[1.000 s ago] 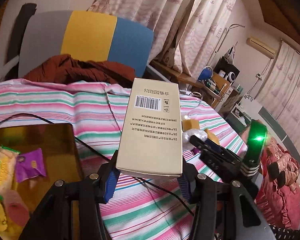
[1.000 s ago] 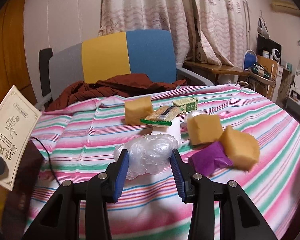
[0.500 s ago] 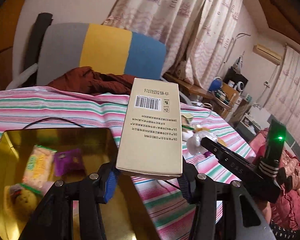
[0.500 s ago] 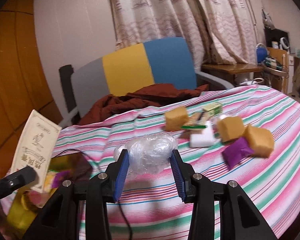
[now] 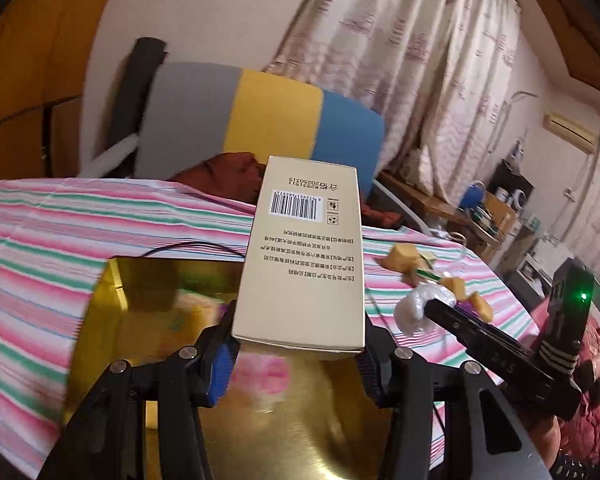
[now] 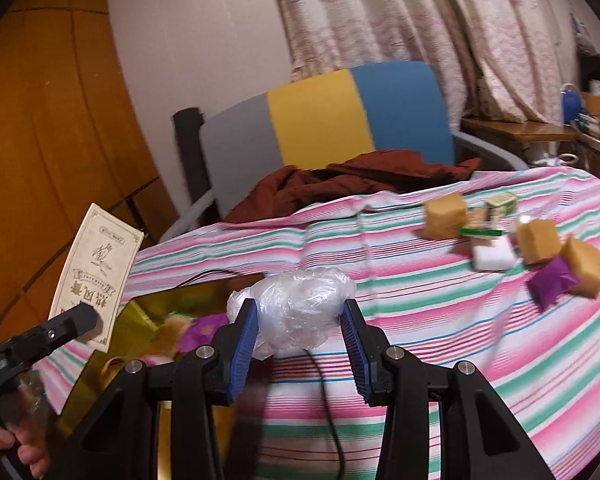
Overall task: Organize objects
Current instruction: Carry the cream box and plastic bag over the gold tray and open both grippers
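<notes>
Beige carton [image 5: 300,264] sits clamped between my left gripper [image 5: 296,354] fingers, held tilted above the gold tray [image 5: 112,320]. Its back carries a barcode, the date 20250315 and small Chinese print I can't read; the front shows ornate Chinese lettering in the right view. My right gripper [image 6: 300,344] pinches a crumpled clear plastic bag [image 6: 296,312] just over the striped tablecloth [image 6: 420,320], near the tray's edge. Yellow sponges [image 6: 538,240] lie well apart, further right.
</notes>
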Demonstrator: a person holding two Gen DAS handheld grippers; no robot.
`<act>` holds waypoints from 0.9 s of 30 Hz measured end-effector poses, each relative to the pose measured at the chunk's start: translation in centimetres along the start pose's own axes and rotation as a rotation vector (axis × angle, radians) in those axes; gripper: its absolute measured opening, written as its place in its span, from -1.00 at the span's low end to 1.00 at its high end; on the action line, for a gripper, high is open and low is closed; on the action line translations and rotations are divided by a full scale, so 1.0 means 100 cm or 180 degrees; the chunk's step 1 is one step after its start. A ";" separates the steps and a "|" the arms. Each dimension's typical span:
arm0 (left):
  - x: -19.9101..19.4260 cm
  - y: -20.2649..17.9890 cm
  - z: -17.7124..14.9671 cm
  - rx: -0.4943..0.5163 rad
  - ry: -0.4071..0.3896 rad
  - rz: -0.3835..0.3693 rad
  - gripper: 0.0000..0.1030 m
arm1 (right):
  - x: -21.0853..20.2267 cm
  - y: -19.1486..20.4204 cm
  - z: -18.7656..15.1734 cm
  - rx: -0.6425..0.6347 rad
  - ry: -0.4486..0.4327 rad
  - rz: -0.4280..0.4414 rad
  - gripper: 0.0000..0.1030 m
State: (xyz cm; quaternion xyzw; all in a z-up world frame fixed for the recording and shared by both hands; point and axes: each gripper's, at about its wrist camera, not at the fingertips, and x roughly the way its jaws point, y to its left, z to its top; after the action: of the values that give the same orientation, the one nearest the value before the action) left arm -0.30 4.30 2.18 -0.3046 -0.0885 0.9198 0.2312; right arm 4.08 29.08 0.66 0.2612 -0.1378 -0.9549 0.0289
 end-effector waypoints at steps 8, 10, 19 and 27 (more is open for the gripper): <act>-0.006 0.052 -0.013 -0.0270 0.0114 0.0305 0.01 | 0.018 0.040 -0.011 -0.0227 0.0222 0.0259 -0.17; -0.002 0.061 -0.013 -0.0324 0.0181 0.0377 0.01 | 0.025 0.047 -0.014 -0.0270 0.0307 0.0293 -0.17; 0.020 0.097 -0.007 -0.0495 0.0399 0.0518 0.01 | 0.053 0.060 -0.015 -0.0417 0.0560 0.0264 -0.15; 0.036 0.108 -0.008 -0.0527 0.0571 0.0543 0.01 | 0.062 0.054 -0.015 -0.0164 0.0633 0.0147 0.28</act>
State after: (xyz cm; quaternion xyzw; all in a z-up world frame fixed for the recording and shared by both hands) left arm -6.33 -3.48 -3.63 -0.4100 -0.1168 0.8947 0.1333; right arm -0.61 22.76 -2.16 0.3506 -0.1157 -0.9266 0.0711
